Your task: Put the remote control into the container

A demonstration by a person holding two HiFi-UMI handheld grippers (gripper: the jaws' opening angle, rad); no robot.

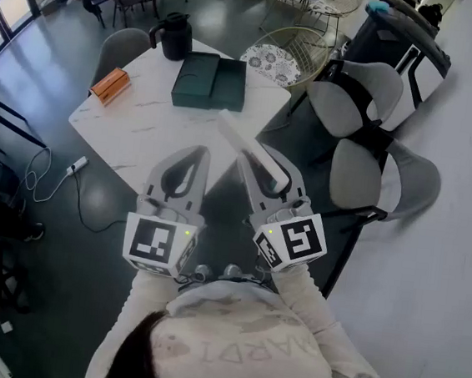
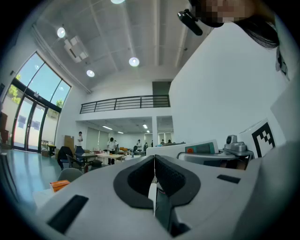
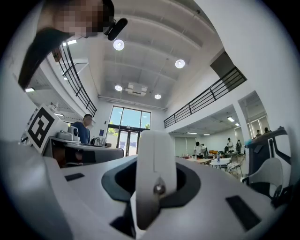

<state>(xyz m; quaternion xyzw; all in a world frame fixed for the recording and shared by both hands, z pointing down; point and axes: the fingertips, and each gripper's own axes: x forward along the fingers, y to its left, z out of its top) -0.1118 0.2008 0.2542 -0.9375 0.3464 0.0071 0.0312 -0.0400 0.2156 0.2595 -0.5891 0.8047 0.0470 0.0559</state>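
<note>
The white remote control (image 1: 240,134) is clamped in my right gripper (image 1: 265,164), which is shut on it. It sticks out up and to the left, in the air over the near right edge of the white marble table (image 1: 146,128). In the right gripper view the remote (image 3: 156,150) stands upright between the dark pads (image 3: 185,180). The container (image 1: 215,81) is a dark green open box at the table's far side, beyond both grippers. My left gripper (image 1: 198,153) hangs beside the right one, shut and empty, its jaws closed together in the left gripper view (image 2: 154,176).
An orange box (image 1: 110,84) lies at the table's far left and a black jug (image 1: 175,35) stands behind the container. Grey chairs (image 1: 356,98) crowd the right side and another (image 1: 121,46) sits at the far left. A cable with a plug (image 1: 75,165) lies on the dark floor.
</note>
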